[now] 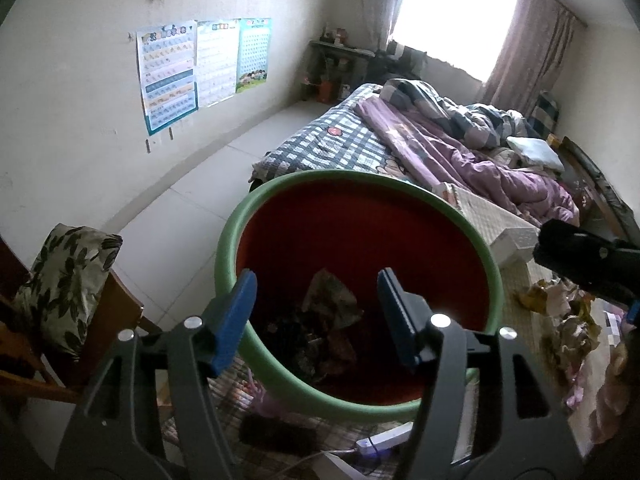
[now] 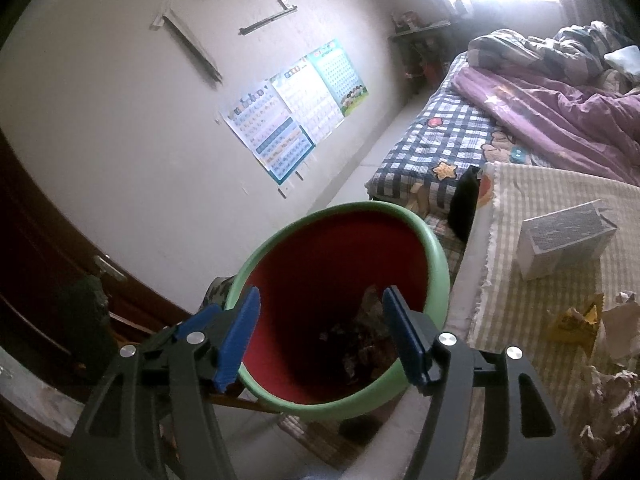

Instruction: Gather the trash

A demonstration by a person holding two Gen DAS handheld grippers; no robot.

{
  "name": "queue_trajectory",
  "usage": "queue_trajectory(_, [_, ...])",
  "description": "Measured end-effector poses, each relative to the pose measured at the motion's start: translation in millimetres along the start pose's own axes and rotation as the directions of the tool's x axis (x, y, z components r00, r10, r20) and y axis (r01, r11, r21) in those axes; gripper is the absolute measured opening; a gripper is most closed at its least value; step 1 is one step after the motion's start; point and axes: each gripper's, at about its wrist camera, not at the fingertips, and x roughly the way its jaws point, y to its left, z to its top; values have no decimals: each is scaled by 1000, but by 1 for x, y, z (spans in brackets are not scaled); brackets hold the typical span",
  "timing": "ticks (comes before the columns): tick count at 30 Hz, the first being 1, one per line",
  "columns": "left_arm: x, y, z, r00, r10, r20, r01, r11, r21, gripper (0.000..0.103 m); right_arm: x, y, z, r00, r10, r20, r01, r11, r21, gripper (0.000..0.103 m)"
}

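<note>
One round waste bin with a green rim (image 1: 228, 248) and a red lining sits directly ahead of and below both grippers; in the right wrist view the same bin (image 2: 438, 268) fills the space beyond the fingertips. At its bottom lies a dark heap of crumpled wrappers (image 1: 328, 304), their number too tangled to count, seen from the other side as a shadowed clump (image 2: 360, 344).

Two hand-held grippers are in play. The left gripper (image 1: 316, 316) hangs over the bin's mouth with its two blue pads spread well apart, nothing between them and nothing touched. The right gripper (image 2: 320, 332) is likewise spread over the bin, empty, pads clear of the rim; its dark body (image 1: 584, 256) shows at the right edge of the left wrist view.

To the right of both grippers, more loose trash lies on a pale checked cloth: a yellow crumpled wrapper (image 2: 576, 320) and white crumpled paper (image 2: 624, 328), near one white rectangular box (image 2: 568, 236). Farther ahead stands one bed with a blue-and-white plaid sheet (image 1: 320, 144) and a rumpled purple quilt (image 1: 440, 148). Three posters (image 1: 200, 68) hang on the wall ahead to the left.
</note>
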Motion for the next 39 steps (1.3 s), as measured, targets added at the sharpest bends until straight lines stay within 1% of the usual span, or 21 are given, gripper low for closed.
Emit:
queue_trajectory(6, [-7, -18, -1, 1000, -8, 20, 7, 1000, 20, 60, -25, -13, -1, 1000, -13, 28, 13, 1000, 18, 62])
queue_trajectory(11, [-14, -41, -3, 999, -15, 36, 13, 999, 48, 60, -57, -35, -6, 998, -37, 60, 34, 998, 49, 62])
queue_trajectory(14, [-20, -55, -6, 999, -20, 42, 18, 998, 52, 60, -75, -48, -13, 996, -58, 64, 55, 997, 54, 63])
queue_trajectory(18, [-25, -70, -11, 999, -21, 44, 18, 998, 55, 60, -98, -67, -32, 993, -104, 56, 102, 994, 42, 64])
queue_trajectory(20, [-27, -80, -16, 999, -24, 40, 21, 998, 51, 60, -108, -81, -42, 990, -130, 48, 127, 990, 53, 69])
queue_trajectory(24, [-29, -101, -28, 999, -27, 28, 26, 998, 51, 60, -128, -119, -64, 981, -195, 9, 193, 977, 90, 70])
queue_trajectory(28, [-29, -124, -42, 999, -38, 10, 38, 999, 38, 60, -151, -154, -84, 970, -243, -20, 244, 963, 115, 70])
queue_trajectory(31, [-29, -140, -52, 999, -47, -3, 47, 998, 33, 60, -156, -174, -99, 968, -244, -63, 250, 960, 127, 70])
queue_trajectory(34, [-30, -153, -62, 999, -48, -9, 49, 998, 26, 64, -151, -188, -112, 966, -226, -126, 243, 960, 138, 70])
queue_trajectory(36, [-31, -160, -68, 999, -46, -13, 46, 999, 17, 64, -144, -196, -123, 967, -178, -180, 209, 964, 167, 70])
queue_trajectory(39, [-32, -169, -77, 999, -40, -23, 40, 999, 5, 65, -134, -196, -133, 968, -120, -221, 162, 970, 183, 70])
